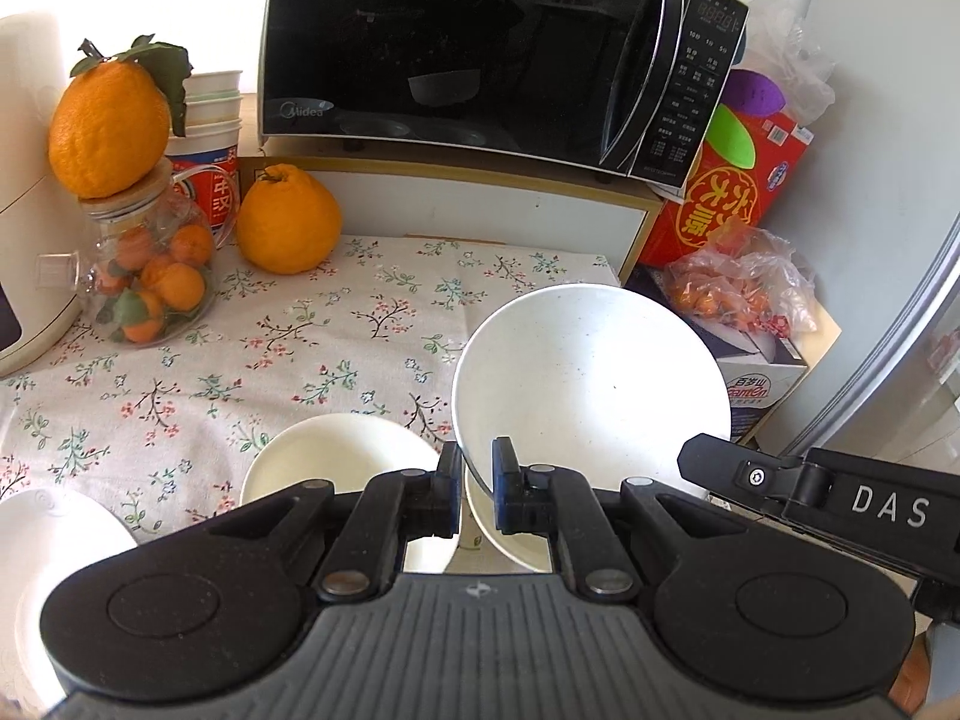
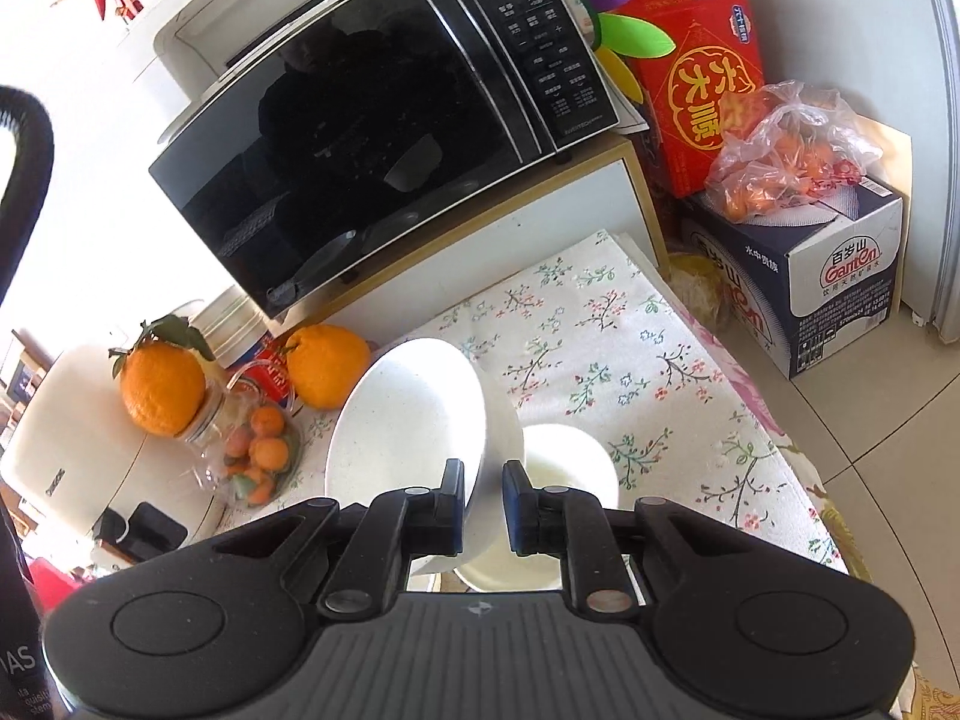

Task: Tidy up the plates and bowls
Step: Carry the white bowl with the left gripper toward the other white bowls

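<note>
Pinched by its thin rim, a white bowl [image 1: 591, 372] is held in the left gripper [image 1: 477, 480], whose jaws are almost fully shut on the edge. The bowl is tipped up on its side and is lifted above the counter [image 1: 240, 360], with its open face turned toward the camera. In the right wrist view, a second white bowl [image 2: 408, 420] is clamped the same way at its rim by the right gripper [image 2: 483, 498], also nearly closed, and it too is tilted up off the cloth.

Just below and behind the jaws, more white bowls [image 1: 336, 462] are seen resting on the flowered cloth, and a white dish [image 1: 48, 570] is seen at the near left edge. It is judged that the held bowls are meant to be stacked with these.

The bowls look hard, smooth and easy to break. They are likely slippery at the rim, so a firm hold on the edge is needed, and they should be set down softly.

Farther back, a glass jar [image 1: 150, 276] of small oranges is found, with big oranges [image 1: 288, 219] beside and on top of it. Behind all that, a black microwave [image 1: 480, 48] is seen on a shelf.
</note>
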Motion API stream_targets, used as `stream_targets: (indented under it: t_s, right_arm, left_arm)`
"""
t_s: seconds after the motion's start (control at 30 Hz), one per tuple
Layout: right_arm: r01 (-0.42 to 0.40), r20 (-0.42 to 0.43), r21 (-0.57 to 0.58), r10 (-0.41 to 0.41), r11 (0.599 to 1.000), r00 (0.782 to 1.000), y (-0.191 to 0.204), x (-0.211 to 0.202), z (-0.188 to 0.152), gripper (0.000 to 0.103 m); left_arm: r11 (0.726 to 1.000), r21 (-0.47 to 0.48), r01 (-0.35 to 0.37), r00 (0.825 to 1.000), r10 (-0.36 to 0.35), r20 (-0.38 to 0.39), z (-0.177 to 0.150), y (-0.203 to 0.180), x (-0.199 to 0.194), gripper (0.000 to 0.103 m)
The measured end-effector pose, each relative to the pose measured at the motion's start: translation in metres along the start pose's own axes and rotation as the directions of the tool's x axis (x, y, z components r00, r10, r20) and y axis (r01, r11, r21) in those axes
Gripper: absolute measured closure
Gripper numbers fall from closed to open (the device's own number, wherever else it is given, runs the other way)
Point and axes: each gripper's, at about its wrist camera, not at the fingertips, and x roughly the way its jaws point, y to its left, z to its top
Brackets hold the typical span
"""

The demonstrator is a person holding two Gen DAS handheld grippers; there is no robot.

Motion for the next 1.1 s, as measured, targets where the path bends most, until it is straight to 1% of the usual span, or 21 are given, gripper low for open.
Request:
stream_targets:
  t_s: [0.1,0.17,0.23,0.33,0.53,0.6,0.7,0.83,1.1]
  right_arm:
    - [0.001,-0.02,-0.038,-0.002,0.999,1.0,0.007,-0.008,-0.01,0.092]
    - [0.006,-0.029,-0.071,-0.008,0.997,1.0,0.012,-0.014,-0.016,0.092]
    - [-0.001,-0.044,-0.088,-0.003,0.996,0.999,0.014,-0.019,-0.021,0.091]
    - [-0.02,-0.079,-0.084,0.014,0.996,0.997,0.011,-0.022,-0.026,0.091]
    - [-0.012,-0.154,-0.131,-0.008,0.991,0.988,0.013,-0.019,-0.038,0.091]
    - [-0.023,-0.178,-0.142,-0.003,0.99,0.984,0.014,-0.018,-0.041,0.091]
    - [-0.036,-0.219,-0.17,-0.002,0.985,0.976,0.016,-0.016,-0.048,0.09]
    - [-0.022,-0.26,-0.225,-0.038,0.974,0.965,0.021,-0.009,-0.058,0.088]
    - [-0.006,-0.324,-0.263,-0.083,0.965,0.942,0.02,0.004,-0.069,0.087]
  left_arm:
    - [1.0,0.01,-0.007,1.0,0.007,-0.002,-0.009,0.002,-0.009,0.094]
    - [1.0,0.012,-0.004,1.0,0.004,-0.016,-0.016,0.005,-0.014,0.094]
    - [1.0,-0.001,0.004,0.999,-0.004,-0.039,-0.023,0.009,-0.016,0.093]
    - [1.0,-0.019,0.018,0.997,-0.019,-0.078,-0.035,0.014,-0.02,0.092]
    - [0.999,-0.038,0.031,0.992,-0.036,-0.124,-0.053,0.021,-0.027,0.092]
    - [0.998,-0.052,0.031,0.989,-0.038,-0.141,-0.058,0.025,-0.026,0.092]
    - [0.998,-0.056,0.011,0.987,-0.02,-0.157,-0.066,0.028,-0.026,0.092]
    - [0.998,-0.055,0.0,0.984,-0.01,-0.179,-0.073,0.029,-0.023,0.092]
    - [0.999,-0.043,-0.022,0.974,0.011,-0.227,-0.081,0.03,-0.013,0.092]
